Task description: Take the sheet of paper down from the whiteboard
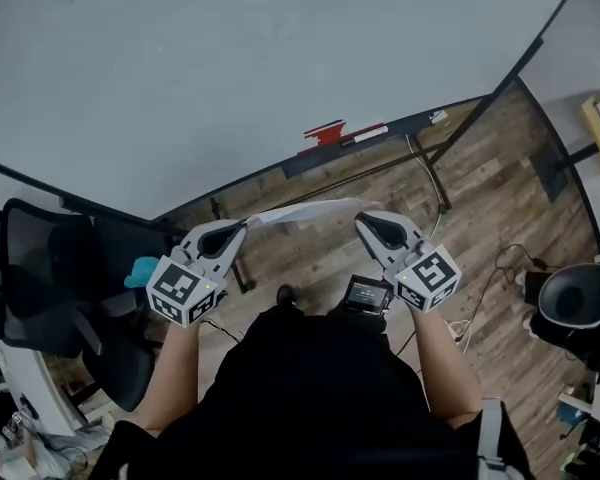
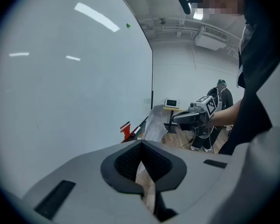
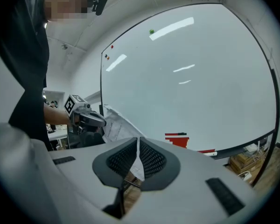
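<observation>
Out beyond the left gripper (image 1: 242, 228): a black office chair (image 1: 40, 268) with a mesh back. Left gripper pressed closed on the left end of the sheet of paper (image 1: 305, 211), ribbed black pads (image 2: 130, 160) pinching the thin white edge. Between the two grippers: the sheet, off the whiteboard (image 1: 230, 68), slightly wrinkled, slung in a shallow arch. Ahead of both: a glossy pale board face in a dark frame, with a red block (image 1: 325, 133) and a slim marker (image 1: 368, 132) on its ledge. Right gripper (image 1: 362, 220) likewise clamped on the sheet's right end, textured pads (image 3: 151, 160) together on it. Below both: a grained wooden plank floor (image 1: 480, 208).
</observation>
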`<state>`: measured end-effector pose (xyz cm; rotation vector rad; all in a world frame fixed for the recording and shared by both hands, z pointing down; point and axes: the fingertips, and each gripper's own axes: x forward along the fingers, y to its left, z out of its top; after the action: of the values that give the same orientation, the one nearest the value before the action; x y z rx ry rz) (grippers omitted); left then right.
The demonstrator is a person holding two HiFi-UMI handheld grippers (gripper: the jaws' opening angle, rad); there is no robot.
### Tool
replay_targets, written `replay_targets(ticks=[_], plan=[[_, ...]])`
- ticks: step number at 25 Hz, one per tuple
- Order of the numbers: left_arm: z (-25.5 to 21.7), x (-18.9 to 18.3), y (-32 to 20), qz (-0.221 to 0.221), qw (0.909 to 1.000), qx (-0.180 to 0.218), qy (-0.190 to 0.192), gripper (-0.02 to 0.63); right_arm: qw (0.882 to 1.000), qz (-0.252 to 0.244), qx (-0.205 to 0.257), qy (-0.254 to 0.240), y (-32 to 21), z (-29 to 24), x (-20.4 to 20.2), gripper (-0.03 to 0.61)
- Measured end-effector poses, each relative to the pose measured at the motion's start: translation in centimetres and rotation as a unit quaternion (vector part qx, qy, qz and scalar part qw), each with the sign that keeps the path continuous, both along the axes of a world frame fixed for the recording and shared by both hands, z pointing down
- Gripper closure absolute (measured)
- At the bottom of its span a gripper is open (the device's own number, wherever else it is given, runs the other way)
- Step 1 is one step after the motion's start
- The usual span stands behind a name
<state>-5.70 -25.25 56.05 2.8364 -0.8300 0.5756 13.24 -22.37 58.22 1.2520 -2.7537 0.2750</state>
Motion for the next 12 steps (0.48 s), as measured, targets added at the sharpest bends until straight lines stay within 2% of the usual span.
replay_targets(ticks=[4,12], plan=[[4.0,-0.7,1.6,-0.011,0.9984,-0.054,0.016,0.603,1.000,0.001,-0.019,0.000,1.0,1.5,-0.1,0.549],[7.8,-0.2,3.7,-0.015,0.9932,-0.104,0.051,0.603,0.999,0.000,-0.051,-0.002,2.4,3.8,0.1,0.552]])
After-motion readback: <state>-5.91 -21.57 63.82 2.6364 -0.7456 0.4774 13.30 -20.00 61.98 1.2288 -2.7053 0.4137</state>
